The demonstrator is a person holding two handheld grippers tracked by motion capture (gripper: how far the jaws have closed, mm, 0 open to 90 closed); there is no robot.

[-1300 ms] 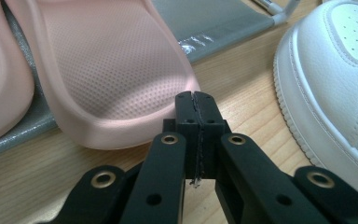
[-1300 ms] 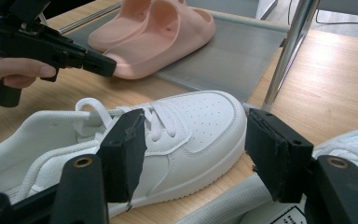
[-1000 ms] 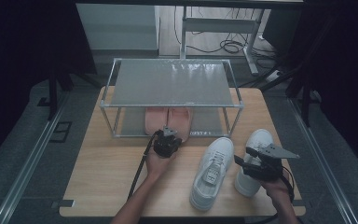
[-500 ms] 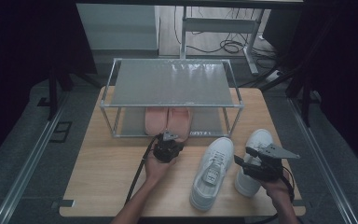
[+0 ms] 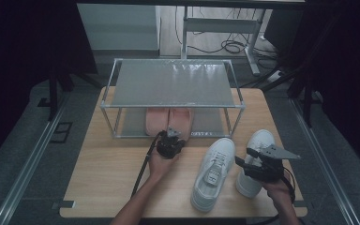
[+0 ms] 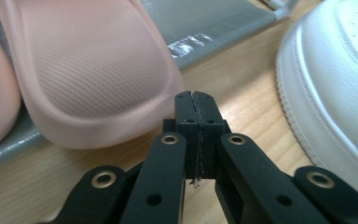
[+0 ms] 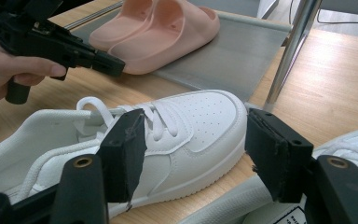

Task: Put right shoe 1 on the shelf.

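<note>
left fingers [image 6: 196, 105] pressed together, empty | right fingers [image 7: 193, 149] wide | wooden table [image 5: 108, 173] | dark room

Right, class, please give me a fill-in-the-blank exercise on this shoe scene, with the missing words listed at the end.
1. The pink slippers sit on the rack's ____ shelf.
2. The left gripper's jaws are ____, just in front of a slipper.
3. The two sneakers on the table are ____ in colour.
4. The right gripper's jaws stand ____, with nothing held between them.

Missing words: lower; shut; white; open
</note>
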